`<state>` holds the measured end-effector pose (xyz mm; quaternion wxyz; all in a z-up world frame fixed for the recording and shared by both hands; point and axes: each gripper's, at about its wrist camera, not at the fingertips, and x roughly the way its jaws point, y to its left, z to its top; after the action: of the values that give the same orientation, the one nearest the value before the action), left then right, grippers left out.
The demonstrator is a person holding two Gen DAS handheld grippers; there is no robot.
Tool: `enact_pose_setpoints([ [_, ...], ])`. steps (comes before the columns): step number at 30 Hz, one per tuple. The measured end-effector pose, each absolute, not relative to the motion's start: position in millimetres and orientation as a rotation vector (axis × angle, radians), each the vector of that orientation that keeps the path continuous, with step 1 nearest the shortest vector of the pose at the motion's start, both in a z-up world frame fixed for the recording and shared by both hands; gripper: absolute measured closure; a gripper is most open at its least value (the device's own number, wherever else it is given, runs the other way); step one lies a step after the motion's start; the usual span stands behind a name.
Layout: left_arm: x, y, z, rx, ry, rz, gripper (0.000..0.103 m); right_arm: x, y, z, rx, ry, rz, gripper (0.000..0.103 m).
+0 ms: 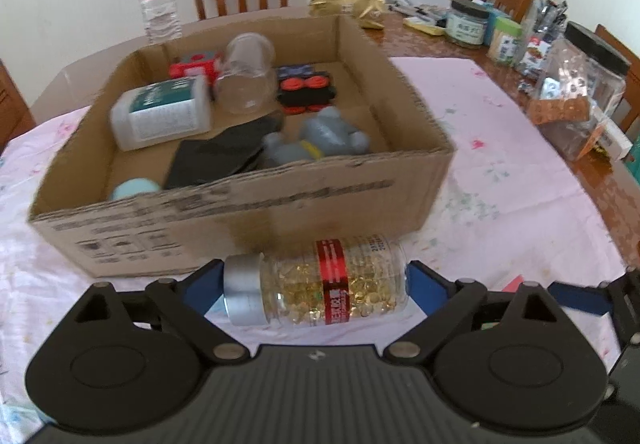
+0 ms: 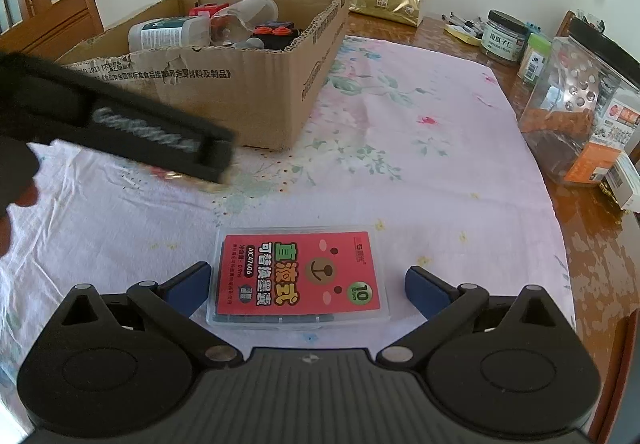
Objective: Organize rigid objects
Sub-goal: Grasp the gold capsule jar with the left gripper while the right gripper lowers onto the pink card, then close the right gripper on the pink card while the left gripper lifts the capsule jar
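Capsule bottle (image 1: 316, 282) lies on its side on the pink floral cloth (image 1: 500, 147), just in front of the near wall of the cardboard box (image 1: 240, 203). Left gripper (image 1: 314, 284) is set around it end to end: one blue pad against the silver cap (image 1: 242, 290), the other at the bottle's base. Contact looks made at both ends, so the bottle is judged to be clamped lengthwise, though whether it is lifted off the cloth cannot be told.

Handling, as judged: clear rigid plastic, well filled with gold capsules, so moderately heavy for its size. The walls are smooth and round, so it is liable to roll or pivot when held only by its ends. A hold across the belly near the red label band would be steadier than cap-to-base.

Flat plastic case (image 2: 298, 280) with a red printed card lies on the cloth between the fingers of the right gripper (image 2: 308, 288). The jaws stand spread, one pad just beside the left edge, the other apart from the right edge; nothing is held. The case is judged light, stiff and slick, low to the cloth; the long side edges offer the only purchase.

The box already holds a white bottle (image 1: 160, 113), a clear jar (image 1: 246, 73) and toys.
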<state>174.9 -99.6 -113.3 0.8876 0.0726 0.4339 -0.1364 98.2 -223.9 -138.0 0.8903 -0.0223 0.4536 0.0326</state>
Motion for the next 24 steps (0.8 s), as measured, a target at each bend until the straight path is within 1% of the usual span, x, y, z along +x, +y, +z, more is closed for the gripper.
enact_pose_setpoints([
  [9, 166.9, -71.0, -113.4, 0.153, 0.904, -0.238, 0.007, 97.6, -212.9, -138.1, -0.045, 0.949, 0.067, 0.0],
  [20, 170.2, -75.2, -120.4, 0.158, 0.911, -0.214, 0.007, 102.3, -212.1, -138.6, -0.049, 0.942, 0.083, 0.0],
  [24, 171.2, -76.5, -123.2, 0.159, 0.915, -0.206, 0.007, 101.4, -211.3, -137.5, -0.05, 0.936, 0.078, 0.004],
])
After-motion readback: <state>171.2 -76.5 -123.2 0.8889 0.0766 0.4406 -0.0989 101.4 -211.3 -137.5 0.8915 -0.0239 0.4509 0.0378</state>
